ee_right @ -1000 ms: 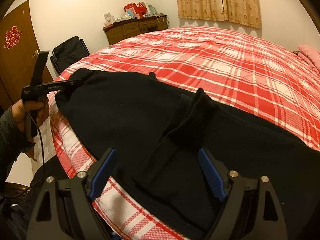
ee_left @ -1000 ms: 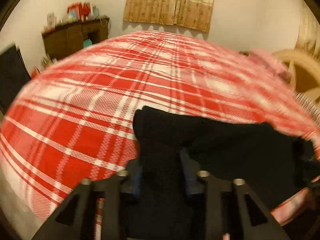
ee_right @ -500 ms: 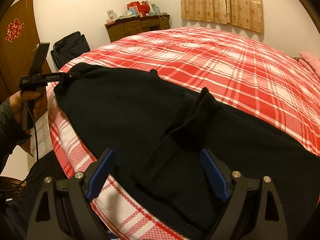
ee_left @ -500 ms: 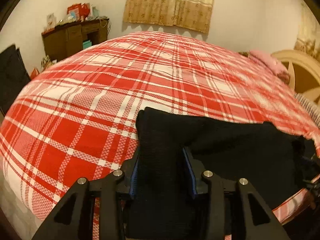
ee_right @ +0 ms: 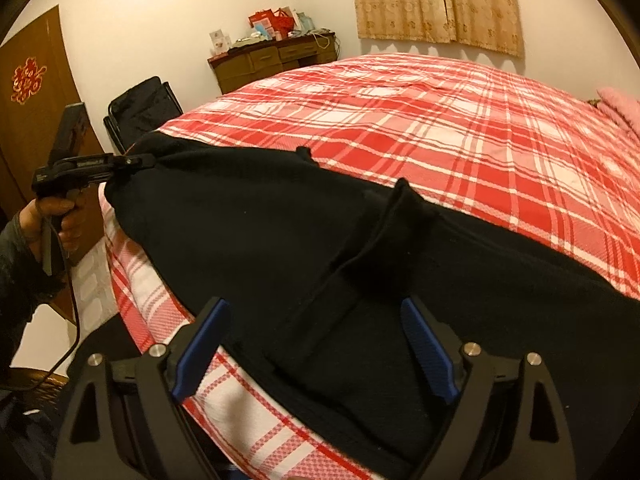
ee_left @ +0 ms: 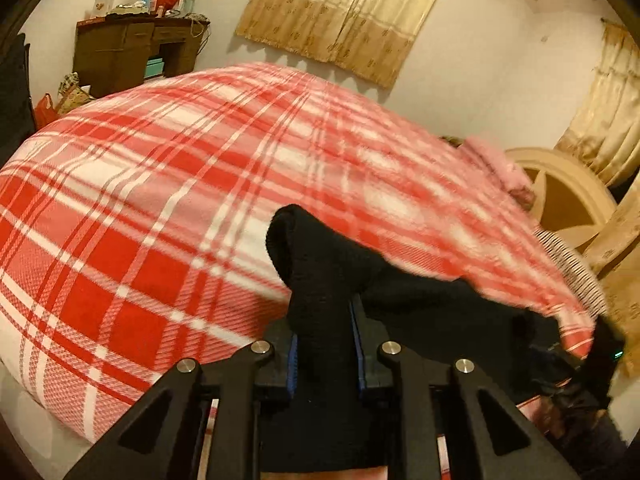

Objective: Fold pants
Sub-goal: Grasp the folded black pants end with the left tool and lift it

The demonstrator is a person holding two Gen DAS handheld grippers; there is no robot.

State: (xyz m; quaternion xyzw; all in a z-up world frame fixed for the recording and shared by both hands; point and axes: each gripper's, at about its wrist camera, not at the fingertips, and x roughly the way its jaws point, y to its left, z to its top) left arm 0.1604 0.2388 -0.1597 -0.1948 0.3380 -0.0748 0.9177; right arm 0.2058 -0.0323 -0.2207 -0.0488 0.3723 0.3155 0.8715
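The black pants (ee_right: 280,240) lie along the near edge of a red plaid bed (ee_right: 460,120). My left gripper (ee_left: 325,344) is shut on one end of the pants (ee_left: 320,280) and holds it lifted off the bed; it also shows in the right wrist view (ee_right: 136,162), gripping the pants' far left corner. My right gripper (ee_right: 316,344) is open, its blue pads (ee_right: 202,344) on either side of a raised fold of the pants, not closed on it.
A wooden dresser (ee_right: 276,60) with boxes stands by the far wall under curtains (ee_right: 436,0). A black chair (ee_right: 140,112) stands left of the bed. Pink pillows (ee_left: 500,168) and a round headboard (ee_left: 568,196) lie at the right.
My left gripper has lifted and tilted with the pants' end, pulling it up off the bed. My right gripper stays open over the fold, moved little.
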